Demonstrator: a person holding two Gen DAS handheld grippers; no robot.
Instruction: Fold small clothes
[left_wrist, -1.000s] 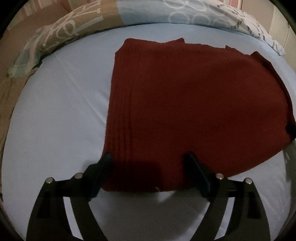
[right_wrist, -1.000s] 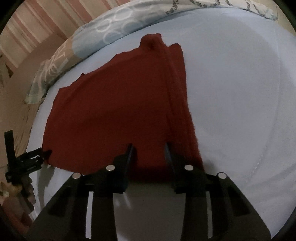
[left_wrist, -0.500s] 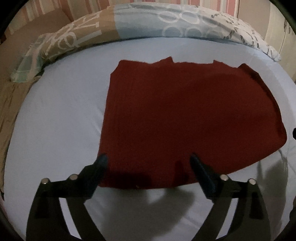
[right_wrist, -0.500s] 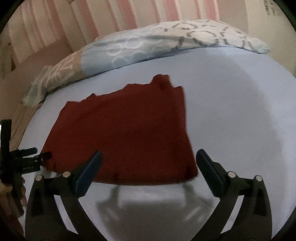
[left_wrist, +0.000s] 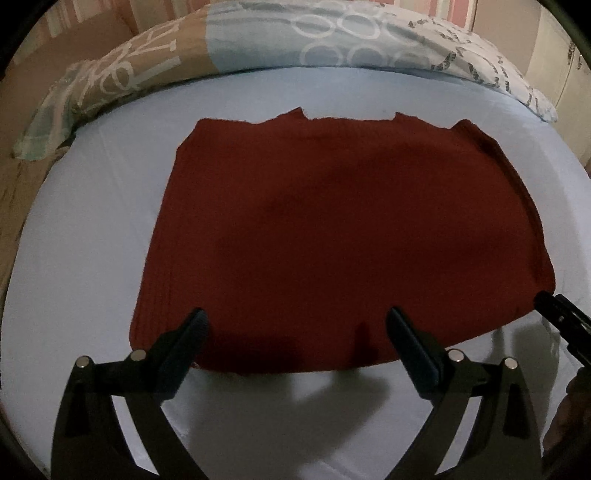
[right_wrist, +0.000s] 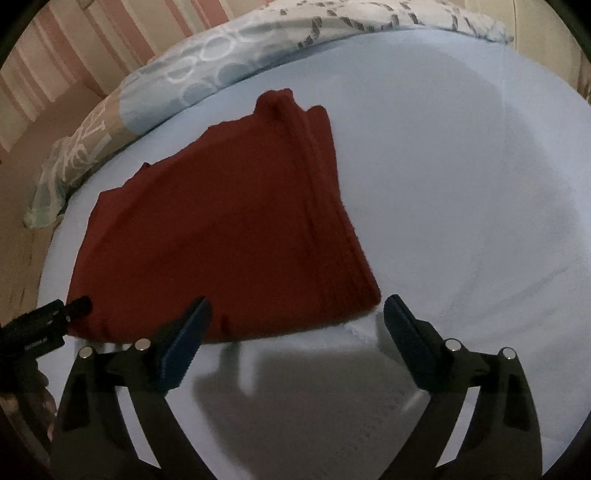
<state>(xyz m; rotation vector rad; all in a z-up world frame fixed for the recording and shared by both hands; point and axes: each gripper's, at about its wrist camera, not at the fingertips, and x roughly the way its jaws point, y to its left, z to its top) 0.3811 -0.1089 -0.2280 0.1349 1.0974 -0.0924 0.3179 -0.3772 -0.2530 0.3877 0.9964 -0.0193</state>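
Red garment (left_wrist: 332, 236) lies flat — bare sheet (right_wrist: 461, 192) rightward

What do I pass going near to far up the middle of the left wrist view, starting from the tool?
Left tool, open → bare strip of blue sheet → red garment, lying flat → more blue sheet → patterned duvet along the far edge.

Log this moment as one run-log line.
red garment: flat on blue sheet | left gripper: open | right gripper: open | nothing gripped
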